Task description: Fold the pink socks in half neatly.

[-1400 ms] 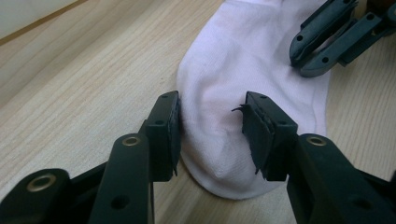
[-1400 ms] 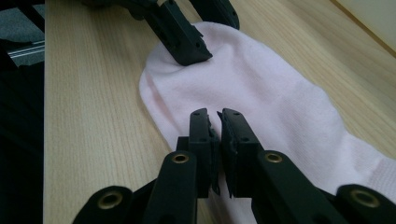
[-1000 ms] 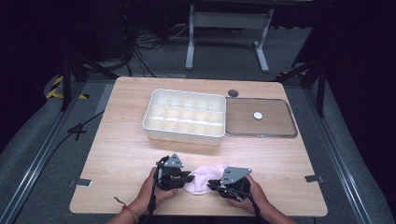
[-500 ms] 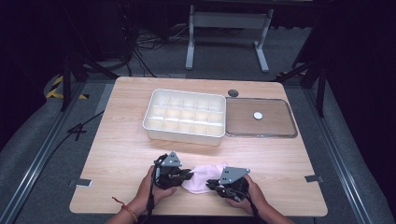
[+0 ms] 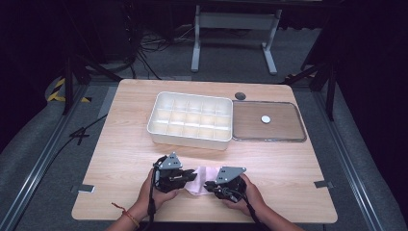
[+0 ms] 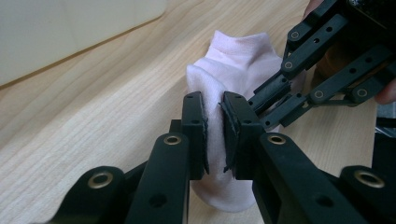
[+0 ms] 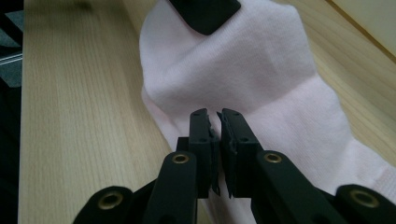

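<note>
Pinching the pale pink sock (image 5: 199,178) with both tools, left tool (image 6: 214,128) clamped on one edge, right tool (image 7: 219,135) on another, I have it flat on the worktop (image 5: 120,159) near me; folding and boxing in the compartment tray (image 5: 190,120) remain, I judge.

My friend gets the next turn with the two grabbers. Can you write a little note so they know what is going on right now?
Left gripper: jaws shut, pinching a fold of the pale pink sock.
Right gripper: jaws shut on the same sock, at its other end.
The sock lies on the wooden table near the front edge, between the two hands.
The white divided box sits behind it, its compartments look empty. Its clear lid lies flat beside the box.
Done: both grips are on the sock.
Left, probably: fold the sock, put it in a compartment, maybe put the lid on.
</note>
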